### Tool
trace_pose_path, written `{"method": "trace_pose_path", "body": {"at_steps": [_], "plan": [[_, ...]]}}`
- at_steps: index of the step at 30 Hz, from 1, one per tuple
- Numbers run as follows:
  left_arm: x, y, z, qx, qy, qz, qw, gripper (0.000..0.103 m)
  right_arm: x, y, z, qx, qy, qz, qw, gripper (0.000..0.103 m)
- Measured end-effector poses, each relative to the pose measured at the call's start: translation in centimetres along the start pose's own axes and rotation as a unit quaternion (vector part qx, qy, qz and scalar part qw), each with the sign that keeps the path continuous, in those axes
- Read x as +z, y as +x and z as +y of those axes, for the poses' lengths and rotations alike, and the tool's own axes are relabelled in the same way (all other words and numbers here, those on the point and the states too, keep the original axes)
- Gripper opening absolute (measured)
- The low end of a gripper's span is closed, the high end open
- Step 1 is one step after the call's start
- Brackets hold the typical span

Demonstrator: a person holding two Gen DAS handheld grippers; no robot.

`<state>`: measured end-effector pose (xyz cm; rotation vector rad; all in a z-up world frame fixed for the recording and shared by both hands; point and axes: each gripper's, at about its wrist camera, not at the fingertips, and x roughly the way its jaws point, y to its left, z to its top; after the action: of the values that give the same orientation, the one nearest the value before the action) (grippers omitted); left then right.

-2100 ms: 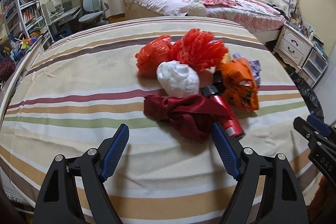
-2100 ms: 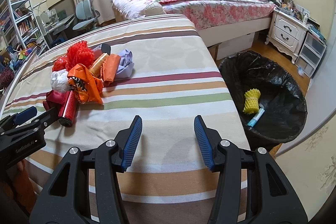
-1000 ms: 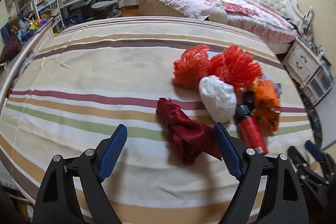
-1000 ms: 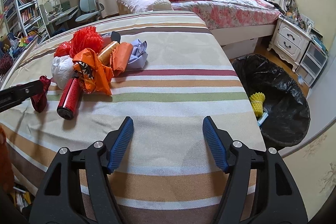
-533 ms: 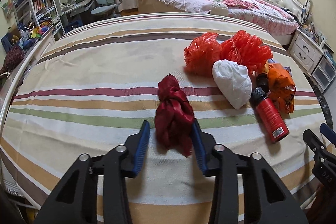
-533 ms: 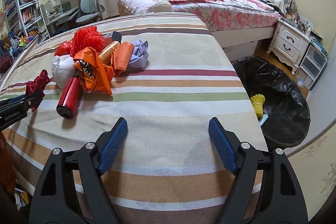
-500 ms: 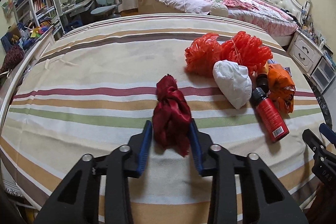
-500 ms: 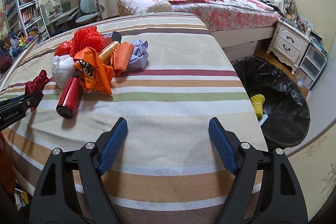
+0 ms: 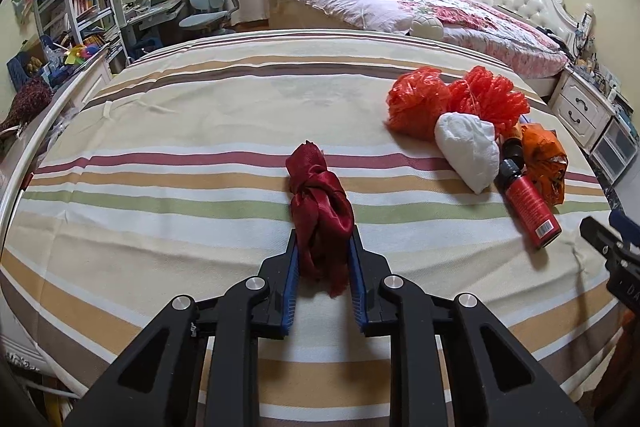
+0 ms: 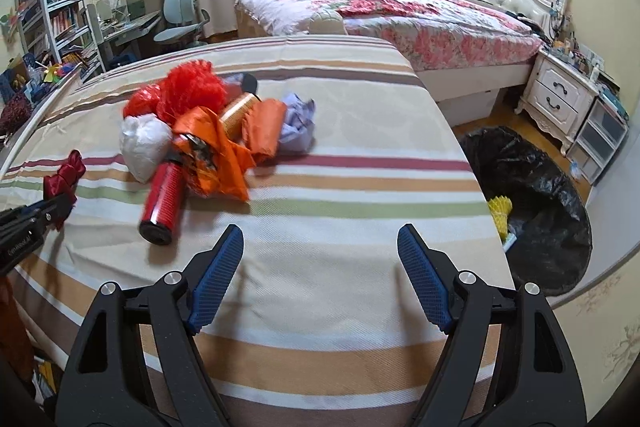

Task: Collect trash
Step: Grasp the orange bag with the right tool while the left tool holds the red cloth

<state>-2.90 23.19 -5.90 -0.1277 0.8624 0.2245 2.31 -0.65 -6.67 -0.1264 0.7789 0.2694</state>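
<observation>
A crumpled dark red cloth (image 9: pixel 320 211) lies on the striped table cover, and my left gripper (image 9: pixel 322 267) is shut on its near end; the same cloth (image 10: pixel 66 175) shows at the left edge of the right wrist view. To its right sits a trash pile: a red spray can (image 9: pixel 528 203), a white wad (image 9: pixel 468 147), red mesh bags (image 9: pixel 456 99) and an orange wrapper (image 9: pixel 544 159). My right gripper (image 10: pixel 320 275) stands open over bare cover, well right of the red spray can (image 10: pixel 164 203). A black-lined bin (image 10: pixel 536 195) stands on the floor to the right.
The striped table cover (image 10: pixel 340 187) ends at a right edge just before the bin, which holds a yellow foam net (image 10: pixel 500 211). A floral bed (image 10: pixel 380 7) and a white nightstand (image 10: pixel 560 95) stand behind. Shelves and a desk chair (image 9: pixel 208 3) fill the far left.
My left gripper closed from wide open onto the dark red cloth, bunching it into a narrow roll. The right gripper opened a little wider and stayed in place.
</observation>
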Motion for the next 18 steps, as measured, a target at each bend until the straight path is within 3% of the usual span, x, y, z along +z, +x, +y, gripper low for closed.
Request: {"method": "trace_pose_path", "body": {"at_steps": [6, 13, 16, 18], "plan": [[-0.2, 0.0, 1.1, 0.014, -0.005, -0.005, 0.9999, 0.023, 2.1, 0.1, 2.5, 0.022, -0.029, -0.016, 0.999, 0.075], [-0.4, 0.1, 1.8, 0.019, -0.007, -0.012, 0.9997, 0.023, 3.3, 2.0, 4.3, 0.032, -0.056, -0.001, 0.998, 0.052], [-0.5, -0.1, 1.7, 0.021, -0.005, -0.016, 0.9996, 0.023, 3.3, 2.0, 4.8, 0.027, -0.069, 0.003, 0.997, 0.03], [-0.5, -0.1, 1.8, 0.017, -0.006, -0.017, 0.9997, 0.023, 3.2, 1.9, 4.9, 0.026, -0.071, 0.003, 0.997, 0.029]]}}
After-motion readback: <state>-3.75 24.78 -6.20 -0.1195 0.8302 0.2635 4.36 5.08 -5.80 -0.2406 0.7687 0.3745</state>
